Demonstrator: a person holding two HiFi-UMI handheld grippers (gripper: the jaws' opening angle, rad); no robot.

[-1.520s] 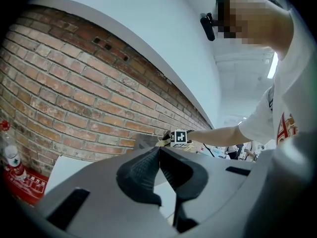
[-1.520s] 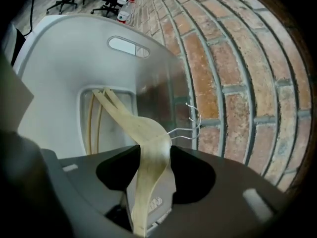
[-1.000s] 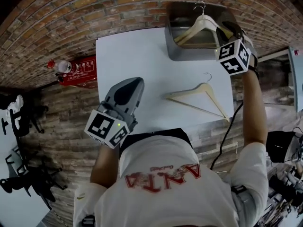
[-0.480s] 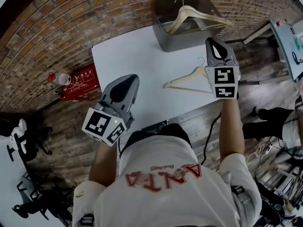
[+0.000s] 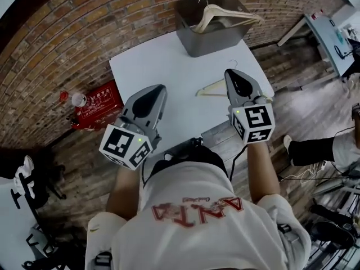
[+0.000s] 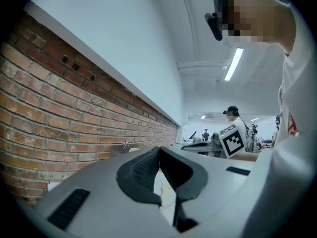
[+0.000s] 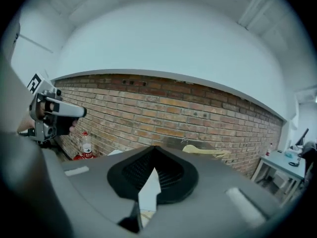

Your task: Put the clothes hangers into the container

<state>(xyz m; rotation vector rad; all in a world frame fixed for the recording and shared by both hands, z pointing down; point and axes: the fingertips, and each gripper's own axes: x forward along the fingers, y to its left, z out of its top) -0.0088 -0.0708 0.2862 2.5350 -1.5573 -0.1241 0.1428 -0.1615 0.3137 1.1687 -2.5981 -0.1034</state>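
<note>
A grey container (image 5: 194, 41) stands at the far edge of the white table (image 5: 163, 61). One wooden hanger (image 5: 228, 16) rests across its rim. A second wooden hanger (image 5: 209, 88) lies flat on the table, partly hidden behind my right gripper (image 5: 233, 73). That gripper hovers just above it near the table's right side, shut and empty. In the right gripper view the jaws (image 7: 154, 150) meet, with the container's hanger (image 7: 204, 152) ahead. My left gripper (image 5: 156, 90) is held over the table's near left part, also shut with nothing in it (image 6: 159, 150).
A red box (image 5: 98, 97) and a water bottle (image 5: 77, 99) sit on the floor left of the table, against the brick wall. Another table (image 5: 329, 30) stands at the far right. A seated person's leg (image 5: 315, 149) shows at the right edge.
My right gripper has drawn back from the container to the table's near right, over the lying hanger, and its jaws have shut. The left gripper has hardly moved.
</note>
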